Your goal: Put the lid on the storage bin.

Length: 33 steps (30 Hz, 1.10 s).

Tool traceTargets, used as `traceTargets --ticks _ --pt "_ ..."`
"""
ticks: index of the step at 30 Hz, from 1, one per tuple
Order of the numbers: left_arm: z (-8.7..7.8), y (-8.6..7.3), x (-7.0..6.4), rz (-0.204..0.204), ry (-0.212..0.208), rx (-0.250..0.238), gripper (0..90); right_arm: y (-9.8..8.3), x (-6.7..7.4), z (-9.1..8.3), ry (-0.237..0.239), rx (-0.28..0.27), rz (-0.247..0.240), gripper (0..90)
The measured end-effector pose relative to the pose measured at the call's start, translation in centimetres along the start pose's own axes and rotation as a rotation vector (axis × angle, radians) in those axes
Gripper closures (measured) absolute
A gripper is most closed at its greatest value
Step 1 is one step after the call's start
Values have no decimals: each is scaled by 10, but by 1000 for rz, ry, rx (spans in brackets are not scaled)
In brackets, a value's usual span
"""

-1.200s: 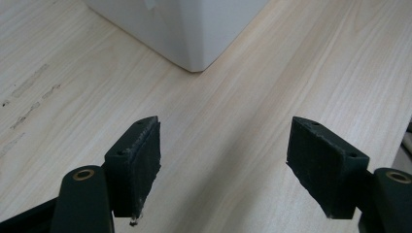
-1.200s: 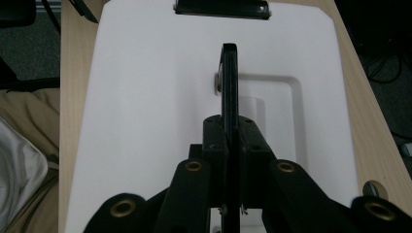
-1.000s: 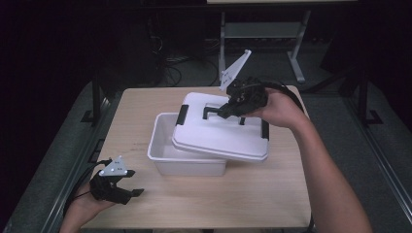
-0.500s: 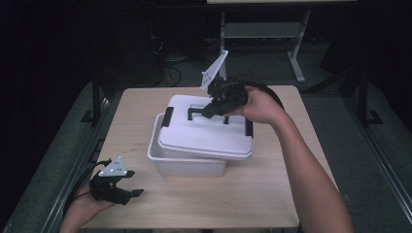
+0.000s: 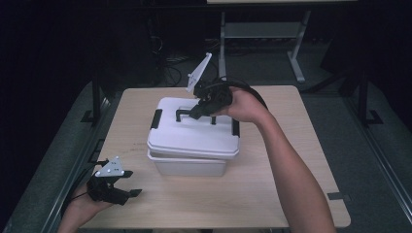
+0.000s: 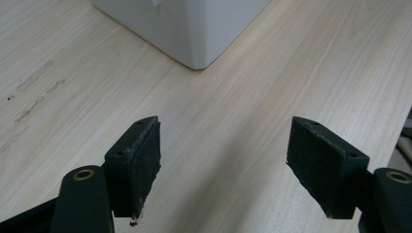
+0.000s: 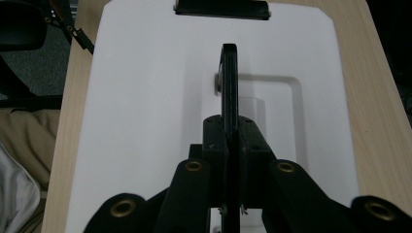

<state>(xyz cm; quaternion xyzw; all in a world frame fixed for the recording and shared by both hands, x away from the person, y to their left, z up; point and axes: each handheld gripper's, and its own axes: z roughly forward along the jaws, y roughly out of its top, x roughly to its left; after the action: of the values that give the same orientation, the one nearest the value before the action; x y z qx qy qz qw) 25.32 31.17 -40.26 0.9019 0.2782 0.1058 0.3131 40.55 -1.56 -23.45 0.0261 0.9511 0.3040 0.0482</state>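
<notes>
- We find the right tool (image 5: 198,110) clamped fully onto the black carry handle (image 7: 229,92) of a white lid (image 5: 194,136); in the right gripper view the handle stands on edge, pinched between the two pads.
- The lid sits over a white storage box (image 5: 187,166) at the centre of the desk (image 5: 272,194), overhanging the box's near wall. We cannot tell whether it is fully seated or held slightly above the rim.
- A black latch (image 5: 156,118) shows at the lid's 9 o'clock end and another at its 3 o'clock end.
- The right hand (image 5: 243,104) reaches in from the 3 o'clock side of the box.
- The left tool (image 5: 127,193) lies at the desk's 7 o'clock corner, well apart from the box. Its jaws stand wide apart with nothing between them; bare wood shows in the gap in the left gripper view.
- From the left gripper view, a lower corner of the box lies at 12 o'clock, ahead of the jaws.
</notes>
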Motion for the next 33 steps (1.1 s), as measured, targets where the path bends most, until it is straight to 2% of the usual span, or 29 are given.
traceTargets --ticks 6,14,33 --pt "-1 -2 0 -2 0 -3 281 3 -3 16 17 12 -6 839" --pt "-3 -4 1 -10 5 -2 280 5 -6 28 30 19 -2 839" --pt "-4 -6 2 -20 5 -3 281 -5 -16 54 49 51 21 838"
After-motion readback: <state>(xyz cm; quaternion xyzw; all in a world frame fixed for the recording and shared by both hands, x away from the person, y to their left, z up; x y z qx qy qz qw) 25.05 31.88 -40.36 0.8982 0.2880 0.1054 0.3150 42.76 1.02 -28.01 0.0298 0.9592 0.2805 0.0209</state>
